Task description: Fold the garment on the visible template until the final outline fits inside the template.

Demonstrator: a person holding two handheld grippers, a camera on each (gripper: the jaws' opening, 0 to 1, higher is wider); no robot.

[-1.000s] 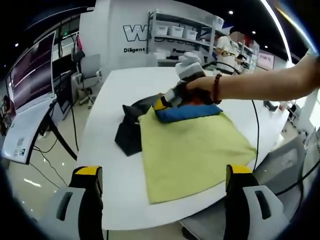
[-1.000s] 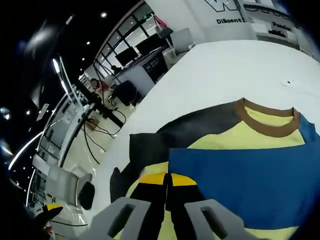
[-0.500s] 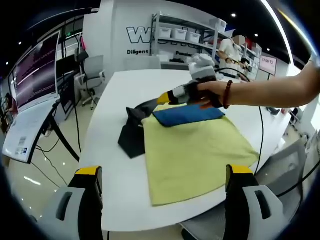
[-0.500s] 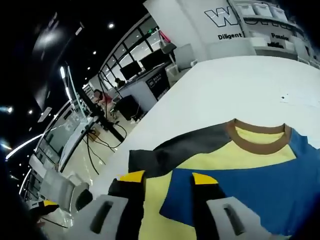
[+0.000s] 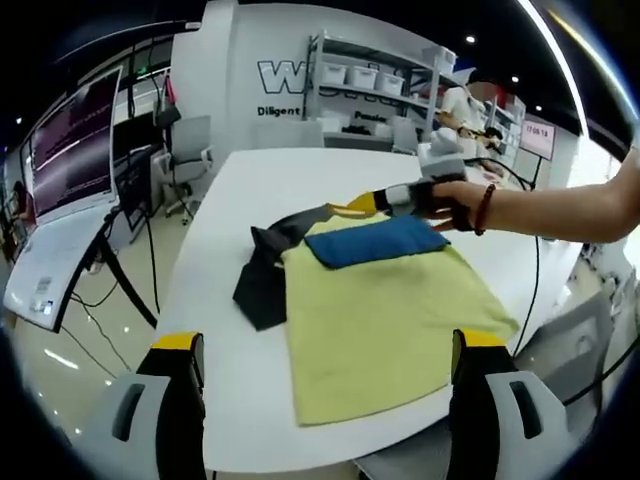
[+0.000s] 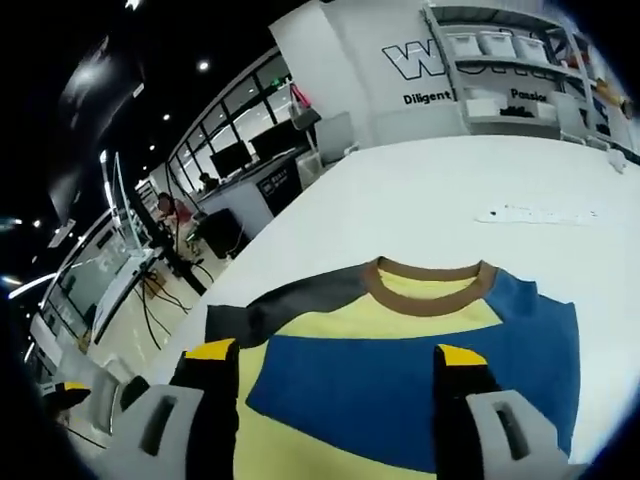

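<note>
A yellow shirt (image 5: pixel 385 320) lies flat on the white table (image 5: pixel 300 170). Its blue sleeve (image 5: pixel 375 240) is folded across the chest, and a dark sleeve (image 5: pixel 262 280) sticks out to the left. My left gripper (image 5: pixel 328 340) hangs open over the table's near edge, short of the hem. A hand holds my right gripper (image 5: pixel 362 206) just beyond the collar end. In the right gripper view, the right gripper (image 6: pixel 336 352) stands wide open above the blue sleeve (image 6: pixel 400 380), holding nothing. The brown collar (image 6: pixel 430 288) and the dark sleeve (image 6: pixel 280 300) lie ahead of it.
A grey chair (image 5: pixel 190 140) stands at the table's far left and another chair (image 5: pixel 575 330) at the near right. A large screen (image 5: pixel 70 140) is on the left, and shelves (image 5: pixel 370 80) line the back wall. A white strip (image 6: pixel 535 213) lies on the table beyond the collar.
My right gripper was shut at the blue sleeve's edge. It has opened wide, let go and drawn back from the shirt. The blue sleeve stays folded. My left gripper has barely moved.
</note>
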